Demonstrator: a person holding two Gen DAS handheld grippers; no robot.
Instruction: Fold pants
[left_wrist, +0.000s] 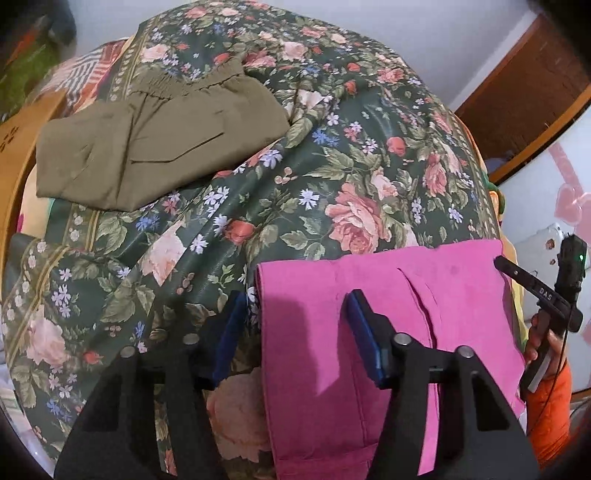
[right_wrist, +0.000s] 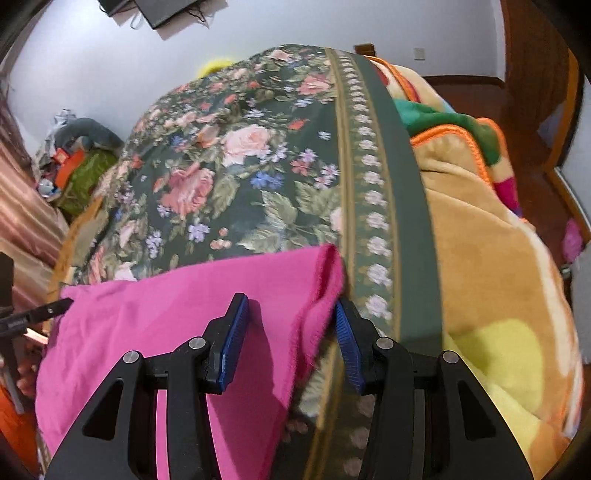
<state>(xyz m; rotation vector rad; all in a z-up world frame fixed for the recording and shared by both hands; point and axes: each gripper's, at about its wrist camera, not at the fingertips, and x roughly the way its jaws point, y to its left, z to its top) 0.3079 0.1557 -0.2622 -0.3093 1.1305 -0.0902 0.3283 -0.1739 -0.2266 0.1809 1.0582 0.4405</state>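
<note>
Pink pants (left_wrist: 388, 306) lie flat on the floral bedspread (left_wrist: 332, 166) at the near edge. My left gripper (left_wrist: 295, 325) is open and straddles the pants' left edge, one finger on the cloth and one beside it. In the right wrist view the pink pants (right_wrist: 166, 314) lie below my right gripper (right_wrist: 291, 332), which is open around their raised, frayed right corner (right_wrist: 325, 280). The right gripper also shows at the far right of the left wrist view (left_wrist: 539, 291). The jaws are not closed on the cloth.
Folded olive-green pants (left_wrist: 147, 147) lie at the far left of the bed. A tan and yellow fleece blanket (right_wrist: 498, 295) lies to the right of the bedspread. A wooden bed frame (left_wrist: 14, 155) runs along the left. A clutter pile (right_wrist: 74, 162) sits on the floor.
</note>
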